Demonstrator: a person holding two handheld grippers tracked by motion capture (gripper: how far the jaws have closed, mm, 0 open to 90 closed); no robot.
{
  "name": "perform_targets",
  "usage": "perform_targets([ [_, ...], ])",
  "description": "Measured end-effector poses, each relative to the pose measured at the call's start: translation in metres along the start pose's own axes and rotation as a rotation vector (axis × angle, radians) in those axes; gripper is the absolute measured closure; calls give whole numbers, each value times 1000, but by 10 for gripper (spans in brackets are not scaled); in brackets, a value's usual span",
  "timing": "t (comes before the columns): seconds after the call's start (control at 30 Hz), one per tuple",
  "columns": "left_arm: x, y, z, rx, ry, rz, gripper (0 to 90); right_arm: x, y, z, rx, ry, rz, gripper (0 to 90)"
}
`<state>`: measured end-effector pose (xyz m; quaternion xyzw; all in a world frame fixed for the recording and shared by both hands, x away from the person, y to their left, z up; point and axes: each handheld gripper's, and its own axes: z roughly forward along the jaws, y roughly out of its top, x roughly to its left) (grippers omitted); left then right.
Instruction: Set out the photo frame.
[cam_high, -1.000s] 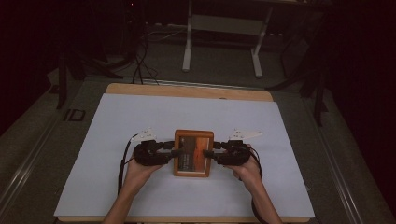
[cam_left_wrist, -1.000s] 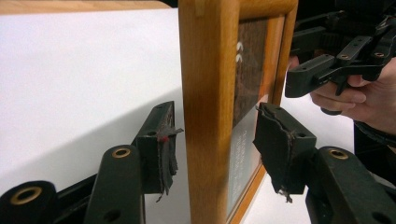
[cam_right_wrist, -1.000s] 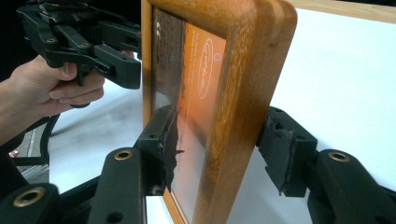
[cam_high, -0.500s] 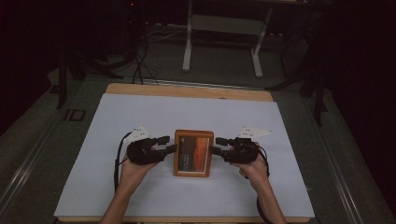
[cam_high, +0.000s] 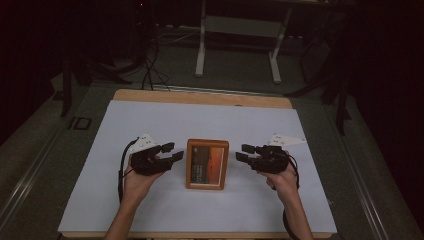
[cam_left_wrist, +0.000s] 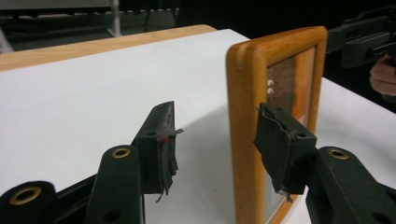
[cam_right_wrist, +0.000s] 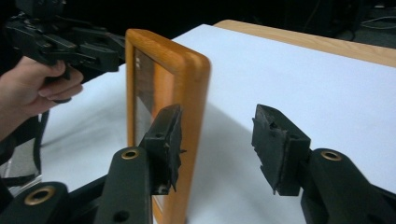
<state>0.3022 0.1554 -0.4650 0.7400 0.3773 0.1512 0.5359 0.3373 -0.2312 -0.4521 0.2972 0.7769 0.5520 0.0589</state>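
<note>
High view: a wooden picture frame (cam_high: 207, 164) lies at centre on the white table cover (cam_high: 150, 120), the left gripper (cam_high: 169, 152) and right gripper (cam_high: 244, 152) flanking it, apart from it (both open).

Left gripper view: the jaws gape empty, the frame right of centre.

Right gripper view: the jaws have just been closing, nothing between them; the frame stands at centre-left.

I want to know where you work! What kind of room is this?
Probably a workshop or test lab, kept dark. A wooden table has a white sheet over it, cables trail on the floor behind it, and the metal legs of a stand rise beyond. A picture frame lies in the middle.
</note>
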Motion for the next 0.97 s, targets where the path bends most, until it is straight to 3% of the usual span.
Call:
perform_targets([
  [0.17, 5, -1, -3, 5, 27, -9, 485, -5, -2, -1, 43, -45, 4, 550],
  [0.47, 14, -10, 1, 41, 60, -34, 486, -17, -16, 7, 157, -179, -7, 574],
  [0.6, 21, -19, 7, 83, 104, -43, 486, -24, -23, 9, 183, -226, 3, 572],
  [0.7, 29, -27, 11, 116, 143, -60, 485, -27, -25, 10, 205, -268, -18, 571],
  [0.9, 39, -38, 18, 175, 202, -85, 484, -33, -28, 7, 214, -307, -16, 556],
  [0.93, 42, -42, 22, 218, 262, -66, 473, -36, -30, 6, 215, -324, -19, 541],
  [0.97, 43, -43, 24, 236, 287, -62, 460, -39, -32, 6, 220, -344, -19, 524],
])
